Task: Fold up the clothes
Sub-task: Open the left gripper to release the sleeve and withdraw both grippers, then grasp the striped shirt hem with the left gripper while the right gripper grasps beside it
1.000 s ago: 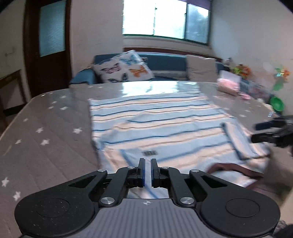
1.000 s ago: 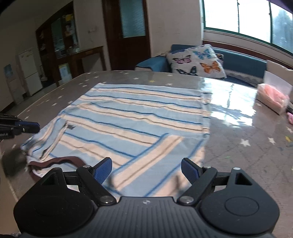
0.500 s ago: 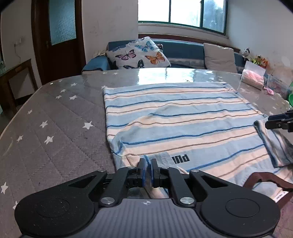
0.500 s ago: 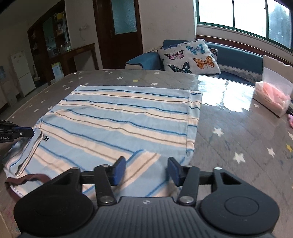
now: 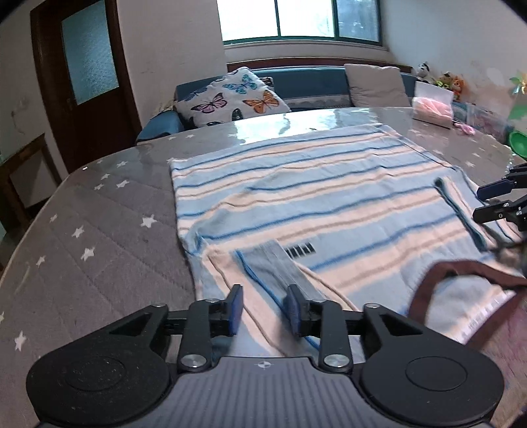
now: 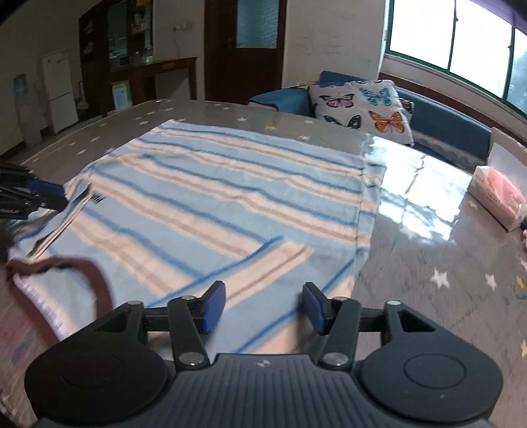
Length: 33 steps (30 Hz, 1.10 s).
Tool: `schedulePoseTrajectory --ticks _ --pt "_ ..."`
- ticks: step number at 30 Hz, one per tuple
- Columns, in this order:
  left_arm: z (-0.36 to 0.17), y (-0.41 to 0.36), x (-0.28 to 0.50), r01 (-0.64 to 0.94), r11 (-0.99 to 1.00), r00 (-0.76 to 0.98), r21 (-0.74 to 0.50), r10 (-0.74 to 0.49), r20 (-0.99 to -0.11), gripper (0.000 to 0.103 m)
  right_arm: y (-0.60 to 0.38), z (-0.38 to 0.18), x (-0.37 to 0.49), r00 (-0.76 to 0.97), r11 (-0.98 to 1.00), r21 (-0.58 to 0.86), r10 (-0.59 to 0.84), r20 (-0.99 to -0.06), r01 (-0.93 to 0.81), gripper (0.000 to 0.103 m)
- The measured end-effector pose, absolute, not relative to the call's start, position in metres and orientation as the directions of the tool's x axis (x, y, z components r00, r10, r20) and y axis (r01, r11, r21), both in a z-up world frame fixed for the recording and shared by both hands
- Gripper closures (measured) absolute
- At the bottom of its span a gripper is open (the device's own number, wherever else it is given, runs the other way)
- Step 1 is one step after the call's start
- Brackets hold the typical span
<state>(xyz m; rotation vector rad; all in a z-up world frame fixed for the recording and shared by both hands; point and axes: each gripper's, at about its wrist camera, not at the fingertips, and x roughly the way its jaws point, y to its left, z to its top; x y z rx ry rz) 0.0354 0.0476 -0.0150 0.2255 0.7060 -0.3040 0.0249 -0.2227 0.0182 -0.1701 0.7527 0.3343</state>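
One table [image 5: 108,230], grey with white stars, glossy at the far edge. One striped shirt [image 5: 322,204] spread flat across its middle, brown collar [image 5: 428,280] at the near edge, both sleeves folded inward over the body. Beyond the far edge: one blue sofa [image 5: 306,82] with one butterfly cushion [image 5: 230,98] and one plain grey cushion [image 5: 375,84]. Near the far right corner of the table: one tissue pack [image 6: 497,194], well apart from the shirt. One dark door [image 5: 82,75] and one window [image 5: 296,19] on the walls behind.

Two grippers. Left gripper [image 5: 265,307] above the near left sleeve fold, jaws opening, blue pads apart, a fold of sleeve cloth between them but not pinched. Right gripper [image 6: 263,304] above the near right sleeve, jaws opening, pads wide apart over striped cloth, nothing clamped. Nothing lying on the shirt other than its own folded sleeves.
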Motion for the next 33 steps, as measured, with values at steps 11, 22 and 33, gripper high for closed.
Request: schedulePoseTrajectory --ticks 11,22,33 --pt "-0.007 0.047 -0.013 0.416 0.896 0.715 0.154 -0.218 -0.664 0.059 -0.210 0.026 -0.029 0.642 0.882 -0.040 0.310 -0.701 -0.470 0.045" --pt "-0.013 0.046 -0.045 0.544 0.797 0.681 0.263 -0.236 -0.693 0.049 -0.223 0.033 -0.057 0.566 0.820 -0.080 0.317 -0.762 -0.567 0.045" --pt "-0.016 0.053 -0.032 0.606 0.754 0.646 0.255 -0.278 -0.711 0.053 -0.232 0.027 -0.037 0.524 0.821 -0.059 0.306 -0.795 -0.568 0.070"
